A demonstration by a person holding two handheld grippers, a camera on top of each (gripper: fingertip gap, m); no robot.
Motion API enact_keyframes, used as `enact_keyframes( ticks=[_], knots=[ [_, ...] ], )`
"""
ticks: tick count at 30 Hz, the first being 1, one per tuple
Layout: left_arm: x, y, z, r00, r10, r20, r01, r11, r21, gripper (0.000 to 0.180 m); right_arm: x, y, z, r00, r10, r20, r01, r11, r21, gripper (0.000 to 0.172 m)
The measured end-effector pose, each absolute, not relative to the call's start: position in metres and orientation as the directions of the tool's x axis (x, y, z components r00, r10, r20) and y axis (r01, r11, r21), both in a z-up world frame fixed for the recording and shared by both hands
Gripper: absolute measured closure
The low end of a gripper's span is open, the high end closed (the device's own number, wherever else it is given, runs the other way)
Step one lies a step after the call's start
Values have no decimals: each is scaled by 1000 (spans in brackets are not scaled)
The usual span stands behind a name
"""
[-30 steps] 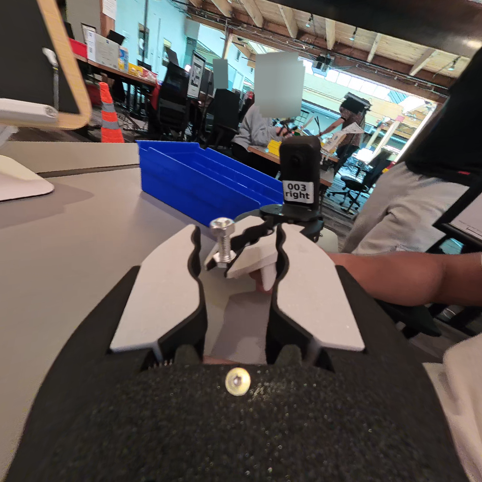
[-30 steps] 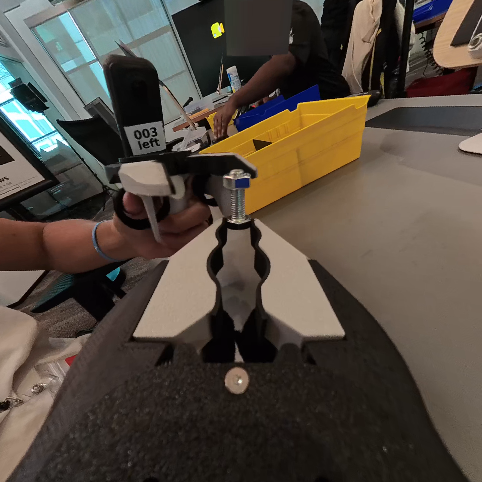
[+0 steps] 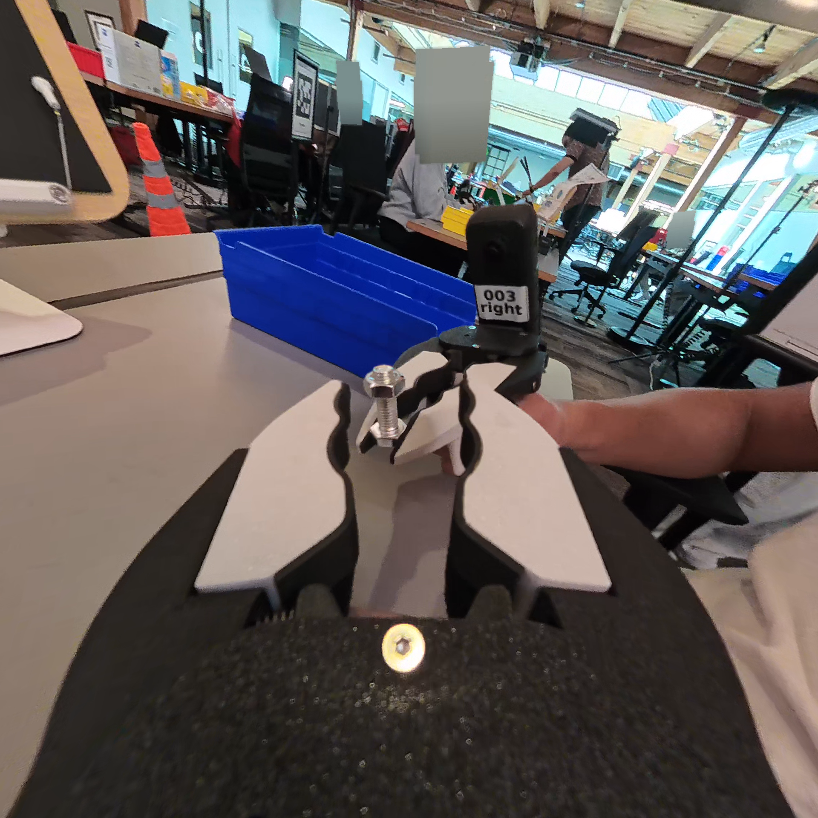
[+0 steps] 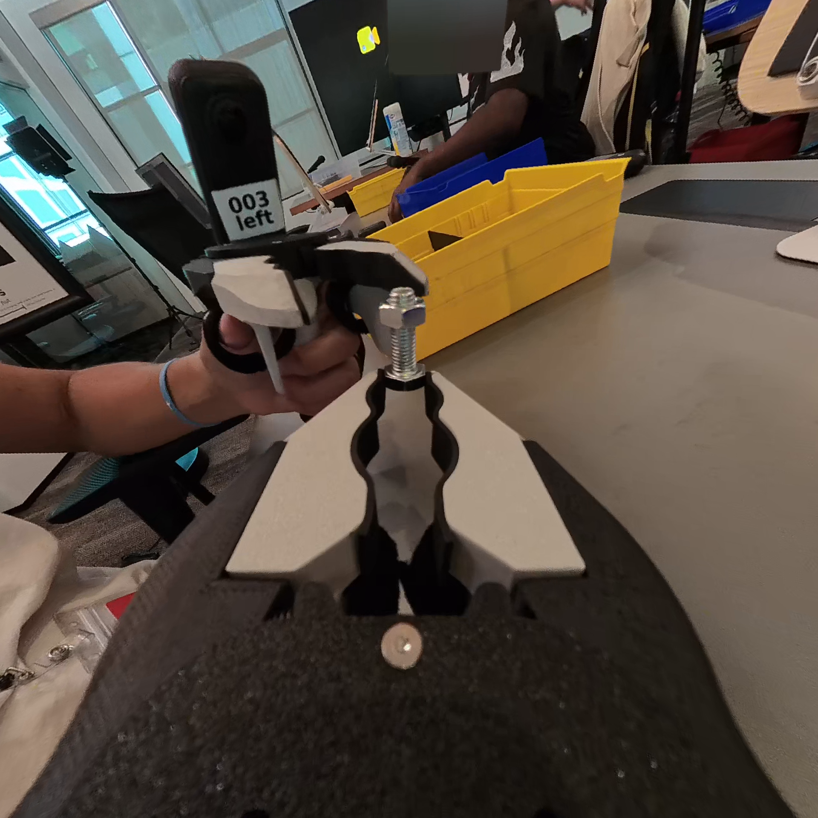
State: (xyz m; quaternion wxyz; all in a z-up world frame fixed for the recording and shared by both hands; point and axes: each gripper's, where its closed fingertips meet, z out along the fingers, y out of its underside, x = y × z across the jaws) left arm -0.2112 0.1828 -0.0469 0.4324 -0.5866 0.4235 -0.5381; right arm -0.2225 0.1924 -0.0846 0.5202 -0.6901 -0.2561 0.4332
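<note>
My right gripper (image 4: 403, 380) is shut on the hex head of a silver bolt (image 4: 403, 349) and holds it upright above the grey table (image 4: 642, 398). A silver nut (image 4: 402, 312) sits at the top of the thread. My left gripper (image 3: 403, 394) is open. Its fingertips (image 3: 338, 398) stand on either side of the nut (image 3: 383, 383) without pressing on it. The nut is nearer the left finger. The right wrist view shows the left gripper (image 4: 354, 292) reaching over the nut from the left. The left wrist view shows the right gripper (image 3: 380, 438) pinching the bolt's (image 3: 386, 414) lower end.
A blue bin (image 3: 332, 301) lies on the table behind the bolt in the left wrist view. A yellow bin (image 4: 509, 256) stands behind it in the right wrist view. A white monitor foot (image 3: 26, 323) is at the far left. People sit at desks beyond. Less than 4 cm separates the two grippers' tips.
The left jaws have narrowed somewhat around the nut and do not press on it. The right gripper keeps the same hold on the bolt.
</note>
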Motion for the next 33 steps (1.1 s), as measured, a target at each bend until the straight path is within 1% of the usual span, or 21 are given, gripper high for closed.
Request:
enact_keyframes(
  ticks=[2,3,5,7,10,12,14,17,19,23,30,33],
  knots=[
    [-205,177,-50,28,-965,262,-62,-263,-963,135,-224,192,-85,491,807,-329,-93,-327,-940,154],
    [-202,175,-52,21,-966,258,-73,-259,-963,132,-225,191,-85,486,809,-331,-92,-329,-940,154],
    [-196,173,-54,17,-967,254,-85,-254,-963,130,-231,188,-85,474,818,-325,-85,-325,-942,154],
    [-195,171,-53,-1,-966,259,-89,-258,-962,133,-236,185,-83,462,828,-319,-83,-318,-945,154],
    [-201,176,-55,28,-973,230,-115,-232,-966,132,-237,184,-84,460,829,-319,-80,-319,-944,154],
    [-212,184,-49,70,-973,218,-79,-223,-972,133,-234,186,-85,467,823,-325,-84,-324,-942,154],
    [-218,187,-45,72,-967,245,-49,-249,-967,135,-230,189,-85,477,815,-329,-89,-328,-941,154],
    [-208,178,-52,29,-965,260,-87,-261,-961,135,-229,191,-86,478,812,-336,-94,-334,-938,155],
    [-197,172,-56,25,-965,261,-95,-262,-960,127,-233,188,-87,470,819,-330,-82,-332,-940,154],
    [-185,169,-62,17,-967,253,-129,-253,-959,129,-243,181,-84,448,833,-325,-78,-326,-942,155],
    [-210,186,-55,94,-959,266,-68,-273,-960,130,-226,190,-81,474,808,-350,-119,-335,-935,155],
    [-202,178,-56,66,-956,287,-74,-292,-954,131,-226,191,-83,475,806,-353,-115,-341,-933,154]
  ],
)
